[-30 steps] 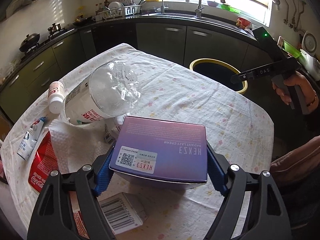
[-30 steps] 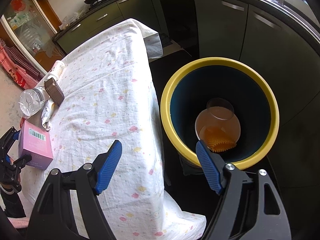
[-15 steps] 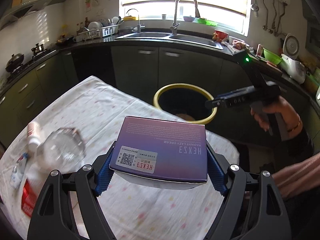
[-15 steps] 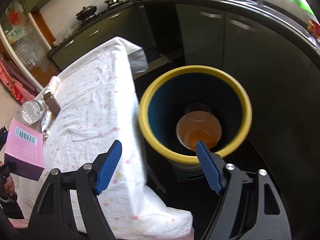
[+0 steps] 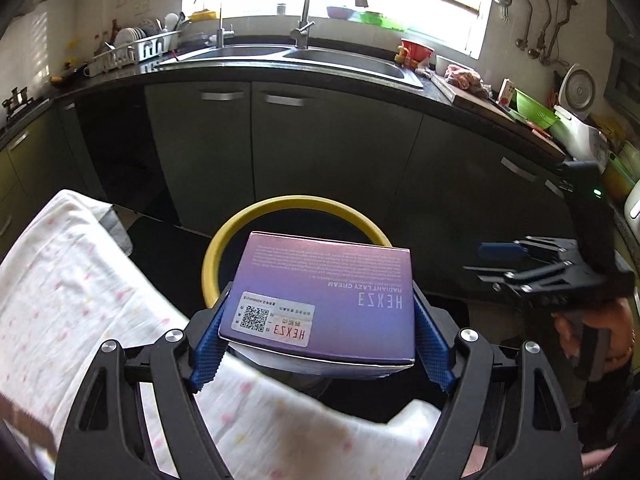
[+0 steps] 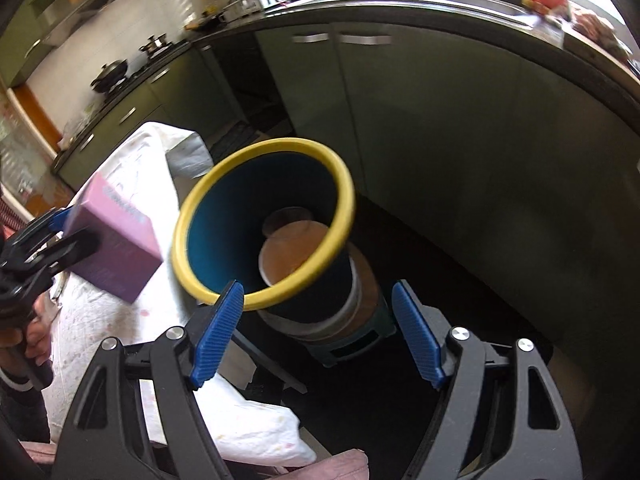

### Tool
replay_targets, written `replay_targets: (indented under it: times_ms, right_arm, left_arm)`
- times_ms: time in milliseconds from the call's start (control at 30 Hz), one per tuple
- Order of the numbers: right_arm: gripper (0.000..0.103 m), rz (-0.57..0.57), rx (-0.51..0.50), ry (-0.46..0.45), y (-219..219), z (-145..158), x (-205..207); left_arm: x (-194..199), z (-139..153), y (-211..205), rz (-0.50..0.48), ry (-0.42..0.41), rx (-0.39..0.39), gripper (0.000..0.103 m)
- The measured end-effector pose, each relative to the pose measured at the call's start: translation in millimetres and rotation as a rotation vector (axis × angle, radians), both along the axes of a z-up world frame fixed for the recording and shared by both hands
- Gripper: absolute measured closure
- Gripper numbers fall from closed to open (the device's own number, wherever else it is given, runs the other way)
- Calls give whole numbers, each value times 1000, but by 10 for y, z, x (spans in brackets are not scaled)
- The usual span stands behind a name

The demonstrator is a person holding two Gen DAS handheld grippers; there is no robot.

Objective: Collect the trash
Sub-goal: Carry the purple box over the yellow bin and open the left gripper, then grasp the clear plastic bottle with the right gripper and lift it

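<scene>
- Nearest, left gripper (image 5: 320, 344): ribbed blue pads clamped on the two sides of a purple cardboard box (image 5: 324, 300), matte, rectangular, white QR label on top.
- Just below and left, soft white tablecloth (image 5: 80, 304) with faint pink and yellow specks, draped over the table edge.
- Beyond the box, round bin (image 5: 304, 204) with glossy yellow rim and dark inside; box held above its near edge.
- Inside the bin, an orange-tinted clear round container (image 6: 296, 248).
- Right gripper (image 6: 318, 332): spread wide, nothing between its ribbed blue pads.
- Farthest, smooth grey-green cabinets (image 5: 328, 148) under a steel sink (image 5: 288, 58).

Table (image 5: 100, 304) under white dotted cloth, bin (image 6: 340, 200) on floor (image 6: 460, 280)
</scene>
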State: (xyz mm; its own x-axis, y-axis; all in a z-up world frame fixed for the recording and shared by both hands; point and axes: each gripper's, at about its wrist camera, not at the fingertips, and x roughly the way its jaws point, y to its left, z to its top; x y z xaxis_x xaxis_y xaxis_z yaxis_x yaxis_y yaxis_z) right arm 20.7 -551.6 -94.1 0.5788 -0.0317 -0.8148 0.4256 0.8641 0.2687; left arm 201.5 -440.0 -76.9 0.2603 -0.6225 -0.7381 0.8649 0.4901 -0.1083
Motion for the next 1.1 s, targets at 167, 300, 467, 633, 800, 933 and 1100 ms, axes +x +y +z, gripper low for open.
replay_targets:
  times_ms: [167, 300, 467, 633, 800, 933, 1100]
  right_arm:
    - [29, -23, 24, 16, -143, -112, -37]
    - [29, -22, 36, 18, -172, -151, -17]
    - [28, -5, 36, 11, -133, -140, 8]
    - [27, 19, 36, 8, -44, -129, 32]
    - [27, 50, 29, 15, 77, -106, 89]
    - [27, 84, 10, 9, 192, -24, 189]
    - [26, 187, -22, 8, 523, 83, 396]
  left_arm:
    - [174, -145, -407, 32, 9, 22, 24]
    - [234, -161, -501, 52, -14, 25, 15]
    - [158, -13, -349, 70, -50, 7, 14]
    - [-67, 209, 90, 101, -95, -16, 12]
    - [-314, 434, 740, 161, -110, -60, 9]
    - [-514, 566, 1330, 229, -129, -97, 7]
    - [-739, 627, 2096, 359, -184, -88, 6]
